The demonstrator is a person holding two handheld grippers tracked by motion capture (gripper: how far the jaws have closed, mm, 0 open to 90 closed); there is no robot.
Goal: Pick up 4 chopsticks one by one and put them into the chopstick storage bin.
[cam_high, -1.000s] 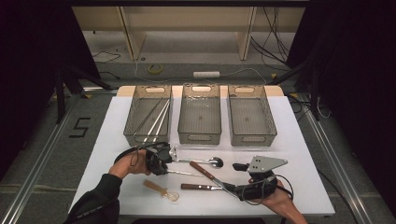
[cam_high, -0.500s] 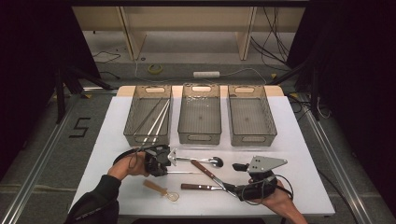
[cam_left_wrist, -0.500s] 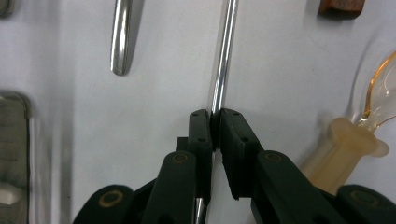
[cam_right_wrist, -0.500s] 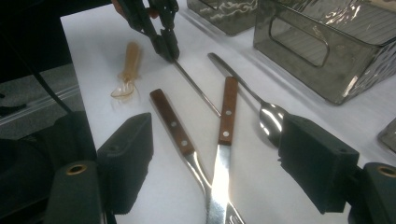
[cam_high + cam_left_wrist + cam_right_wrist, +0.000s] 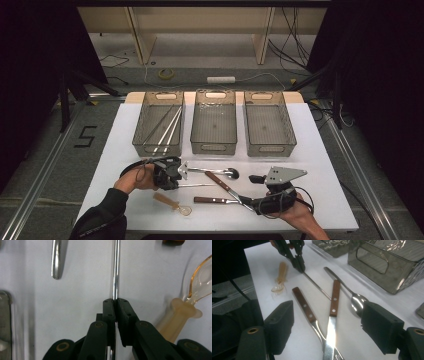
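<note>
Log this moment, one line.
left tool: closing on metal rod | right tool: open, above knives | bins: behind

Glossy metal rod [image 5: 115, 270] (mirror-bright); wood-handled knives [image 5: 334, 298].

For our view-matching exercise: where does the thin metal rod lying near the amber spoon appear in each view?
High view: thin metal rod, lower left of centre, lying level.
Left gripper view: running up the centre.
Right gripper view: upper middle, slanting.
Shared landmark: amber spoon beside it.
</note>
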